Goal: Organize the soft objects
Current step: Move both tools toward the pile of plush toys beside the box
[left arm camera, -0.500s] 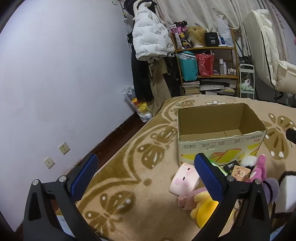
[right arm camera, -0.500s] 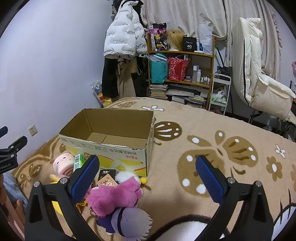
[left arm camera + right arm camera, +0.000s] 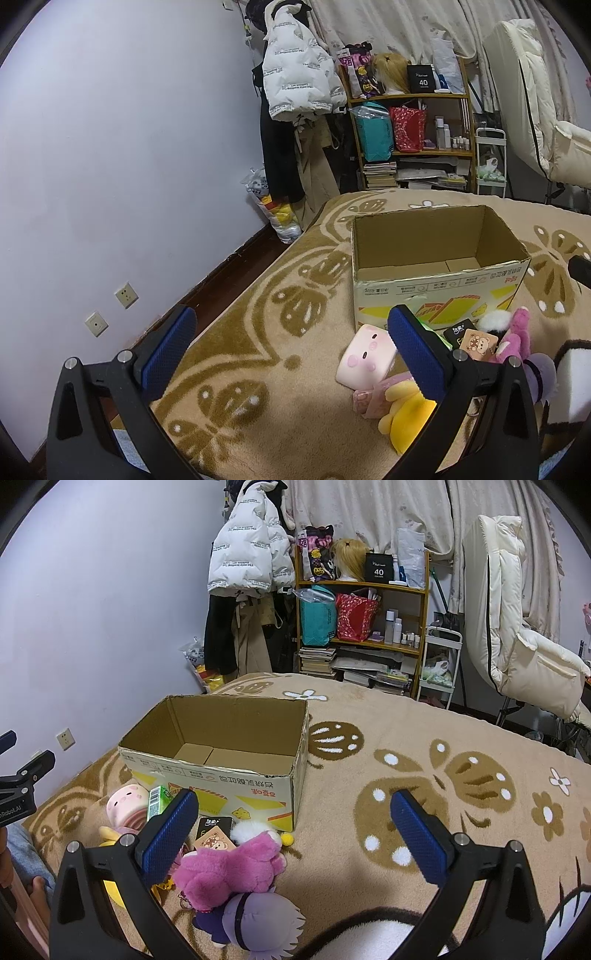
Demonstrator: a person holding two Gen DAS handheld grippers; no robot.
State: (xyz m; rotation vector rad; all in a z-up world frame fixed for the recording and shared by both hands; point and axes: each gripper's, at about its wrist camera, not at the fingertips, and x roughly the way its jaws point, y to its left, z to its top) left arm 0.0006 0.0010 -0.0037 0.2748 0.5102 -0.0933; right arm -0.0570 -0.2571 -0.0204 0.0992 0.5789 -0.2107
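An open, empty cardboard box (image 3: 436, 254) (image 3: 221, 738) stands on the patterned blanket. In front of it lies a pile of soft toys: a pink pig cushion (image 3: 364, 358) (image 3: 127, 799), a yellow plush (image 3: 408, 417), a magenta plush (image 3: 515, 338) (image 3: 232, 867), a purple-haired doll (image 3: 255, 923) and a green carton (image 3: 157, 803). My left gripper (image 3: 291, 354) is open and empty, above the blanket left of the pile. My right gripper (image 3: 293, 834) is open and empty, above the blanket with the magenta plush by its left finger.
A small card with a bear print (image 3: 476, 345) (image 3: 214, 843) and a black packet (image 3: 214, 827) lie among the toys. A white and black plush (image 3: 369, 934) lies at the near edge. A cluttered shelf (image 3: 362, 627), hung coats (image 3: 243, 590) and a cream chair (image 3: 517, 646) stand behind.
Both views have shifted very slightly; both grippers stay open and empty, and the toys and the box have not moved.
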